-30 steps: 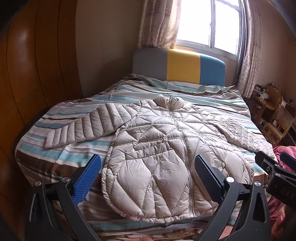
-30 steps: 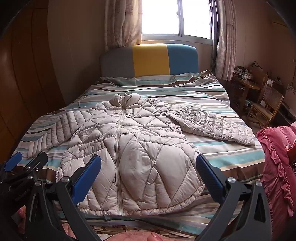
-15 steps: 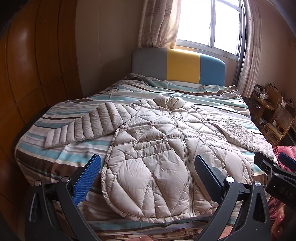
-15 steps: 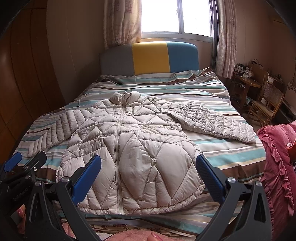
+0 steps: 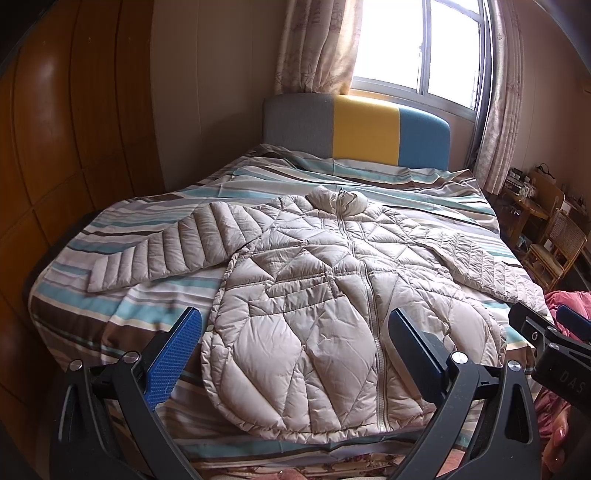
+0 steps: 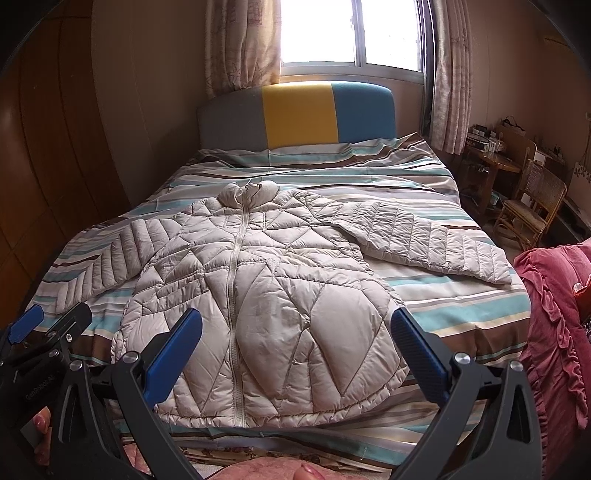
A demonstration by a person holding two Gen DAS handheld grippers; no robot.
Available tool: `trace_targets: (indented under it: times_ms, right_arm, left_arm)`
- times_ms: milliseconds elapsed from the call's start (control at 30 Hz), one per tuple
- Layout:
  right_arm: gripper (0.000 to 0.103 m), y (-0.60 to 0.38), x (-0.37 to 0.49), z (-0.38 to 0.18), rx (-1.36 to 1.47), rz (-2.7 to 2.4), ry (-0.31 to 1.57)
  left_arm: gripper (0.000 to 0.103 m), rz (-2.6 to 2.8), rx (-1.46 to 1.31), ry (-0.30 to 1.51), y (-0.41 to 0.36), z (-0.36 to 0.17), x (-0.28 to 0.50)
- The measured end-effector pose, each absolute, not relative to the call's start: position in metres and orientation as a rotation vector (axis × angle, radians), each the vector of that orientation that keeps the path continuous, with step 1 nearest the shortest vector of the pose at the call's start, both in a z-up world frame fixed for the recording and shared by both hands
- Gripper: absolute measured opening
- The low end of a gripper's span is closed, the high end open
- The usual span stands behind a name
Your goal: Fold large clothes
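Puffer jacket lies flat on the bed, zipped, sleeves spread — no fold made. My left gripper and right gripper — fingers wide apart, holding nothing.

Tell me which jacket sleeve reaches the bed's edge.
The sleeve on the right claw's side: its cuff lies at the mattress edge by the red bedding. The other sleeve stops short.

Inventory: one quilted beige jacket with two sleeves, laid on one bed. One headboard, three colour panels. One window, two curtains. Two wooden chairs. Two grippers, four fingers.
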State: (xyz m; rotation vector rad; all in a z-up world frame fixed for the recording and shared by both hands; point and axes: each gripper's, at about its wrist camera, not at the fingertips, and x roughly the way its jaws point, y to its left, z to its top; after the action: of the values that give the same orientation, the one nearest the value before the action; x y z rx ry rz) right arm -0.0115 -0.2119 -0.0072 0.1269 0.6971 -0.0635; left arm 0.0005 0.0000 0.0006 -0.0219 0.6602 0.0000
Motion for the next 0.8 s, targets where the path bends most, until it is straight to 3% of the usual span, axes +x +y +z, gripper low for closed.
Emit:
trace_targets:
  times_ms: [800]
  right_arm:
    - [0.101, -0.2127, -0.0067, -0.0149, 0.137, -0.049, 0.728]
  left_arm:
    - [0.1, 0.004, -0.022, 0.695, 0.0011, -0.0089, 0.0008]
